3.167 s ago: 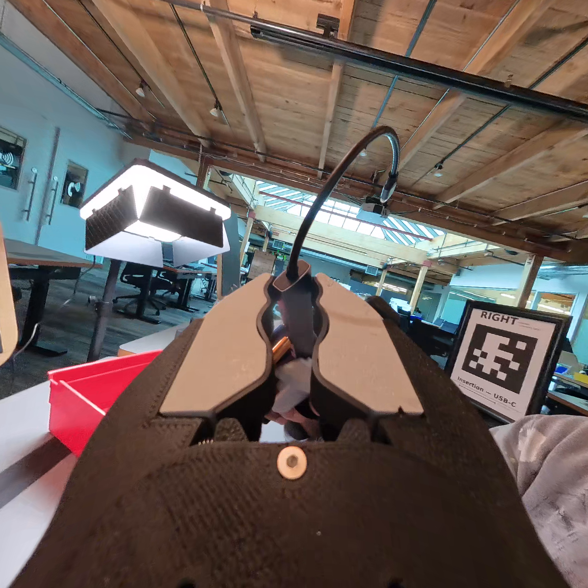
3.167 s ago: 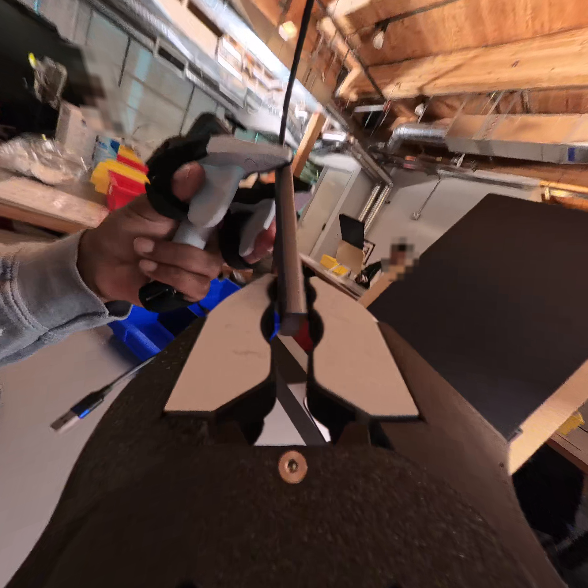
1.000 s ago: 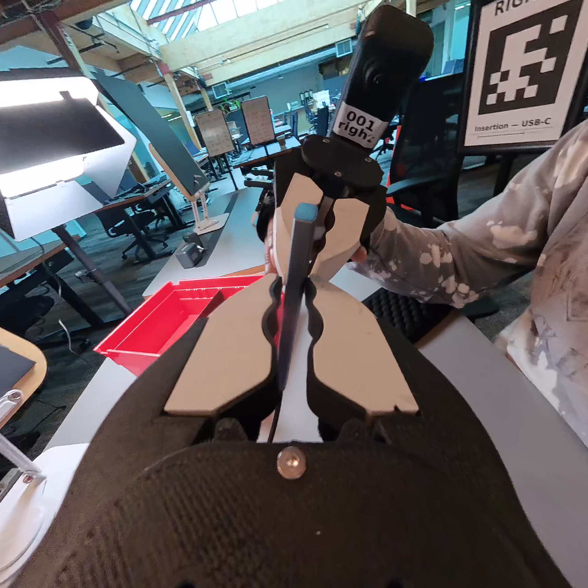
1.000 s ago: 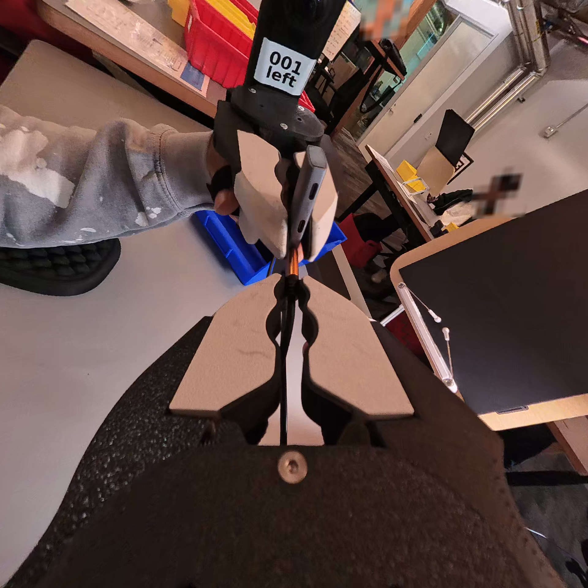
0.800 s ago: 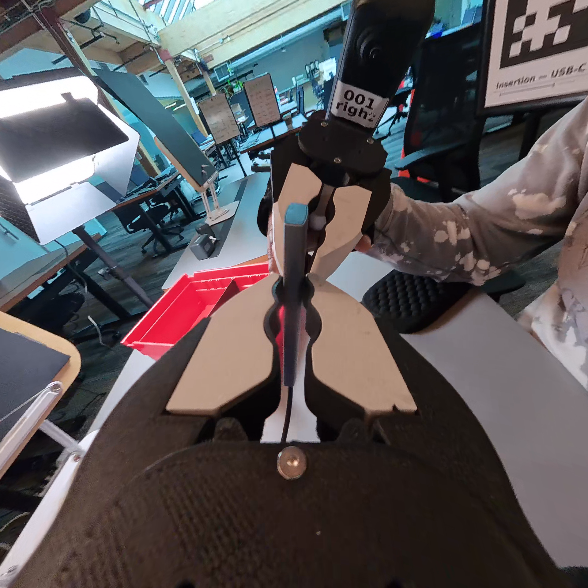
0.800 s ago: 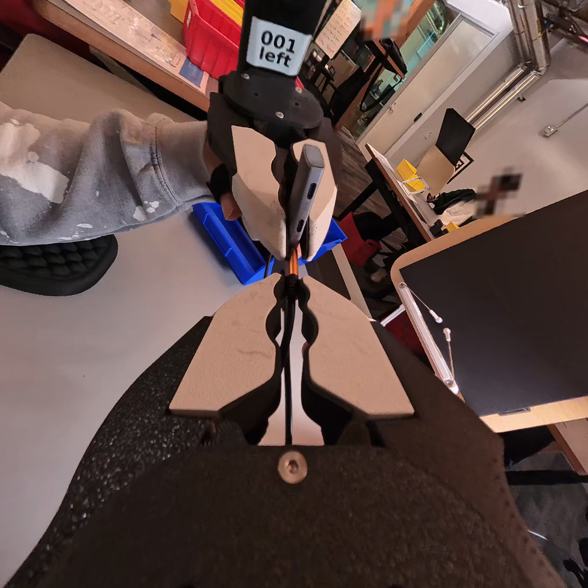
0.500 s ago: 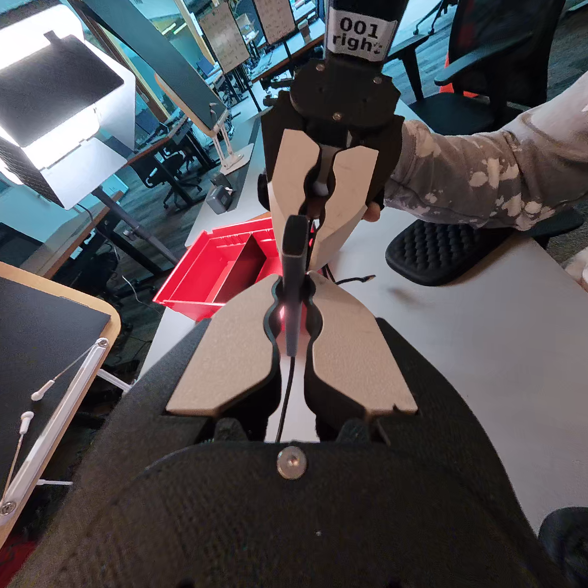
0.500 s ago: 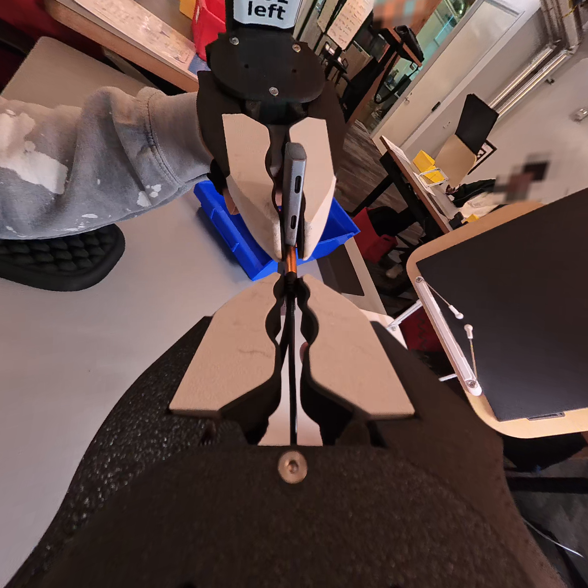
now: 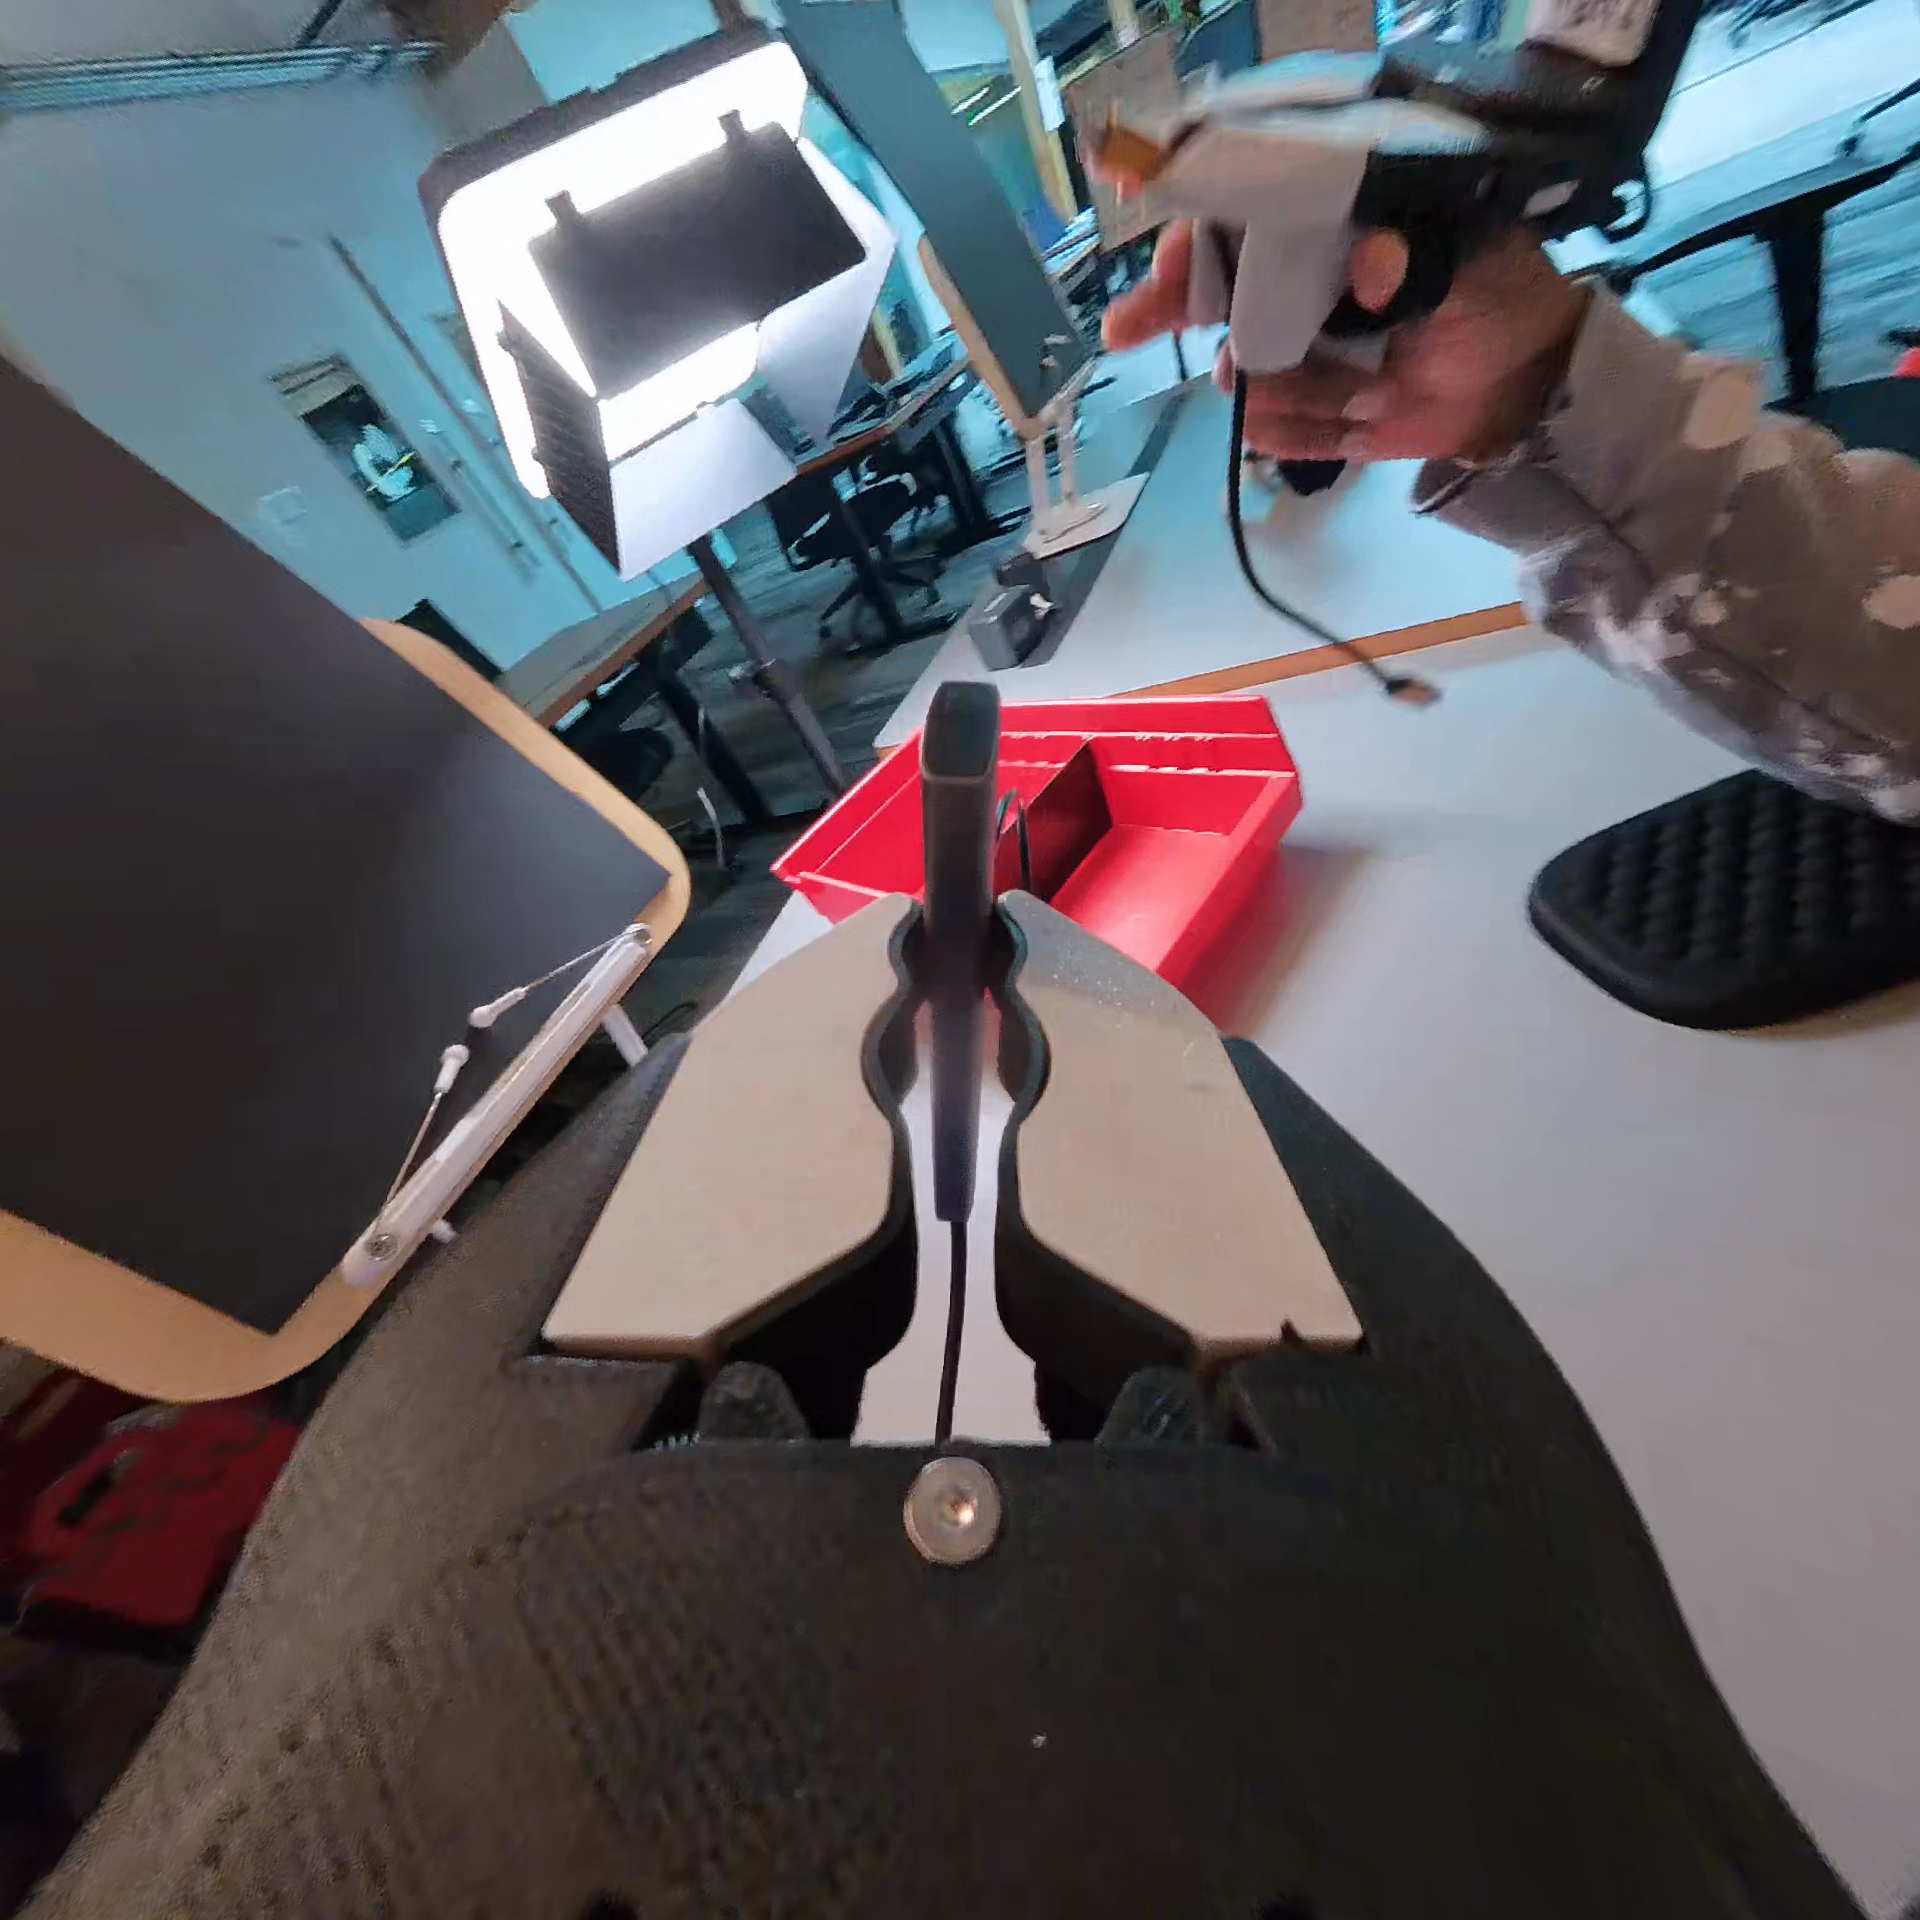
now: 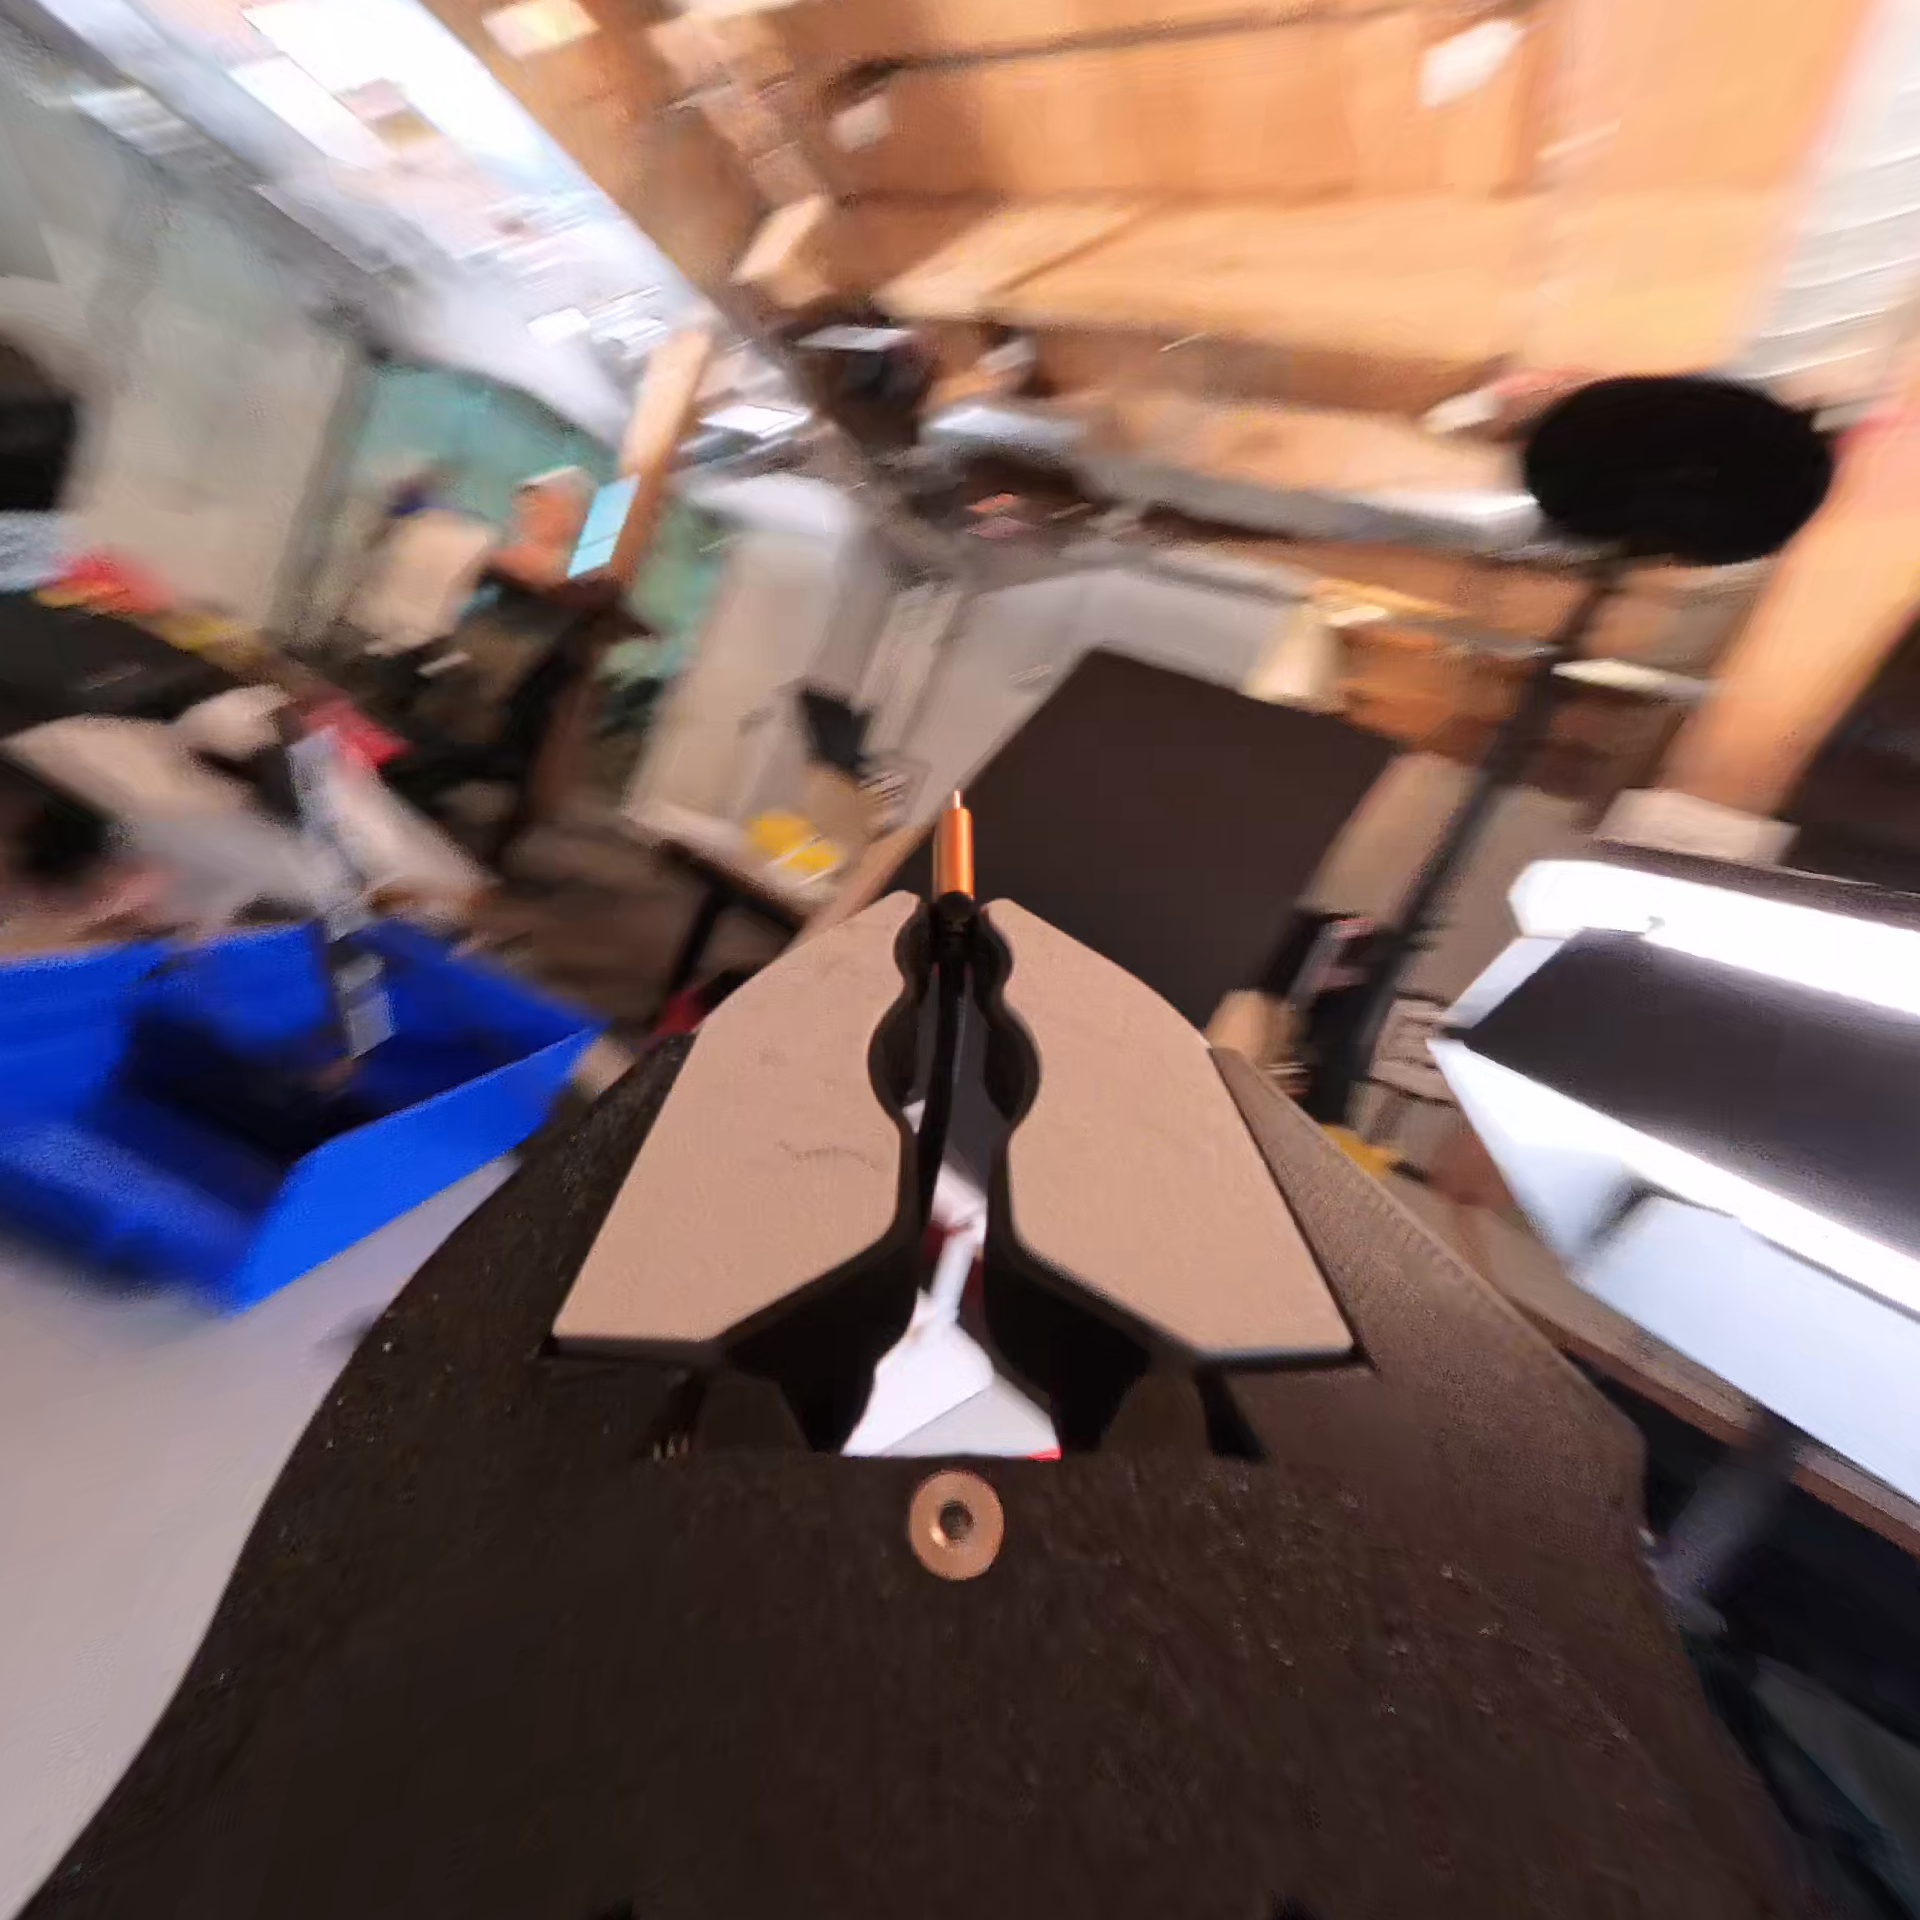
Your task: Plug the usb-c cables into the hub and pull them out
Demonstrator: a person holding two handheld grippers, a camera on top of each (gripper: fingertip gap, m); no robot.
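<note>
Over white table [image 9: 1558,1247], left claw [image 9: 956,925] pinching hub [image 9: 958,831].

red bin [image 9: 1164,842] sitting mid-frame on the white bench [image 9: 1558,1195] | black dimpled pad [image 9: 1745,904] lying at right edge | lit softbox lamp [image 9: 665,312] glowing upper left | black board with wooden rim [image 9: 260,883] leaning at left | blue bin [image 10: 260,1091] showing blurred at left

Blurred blue bin [image 10: 260,1101] and background
</note>
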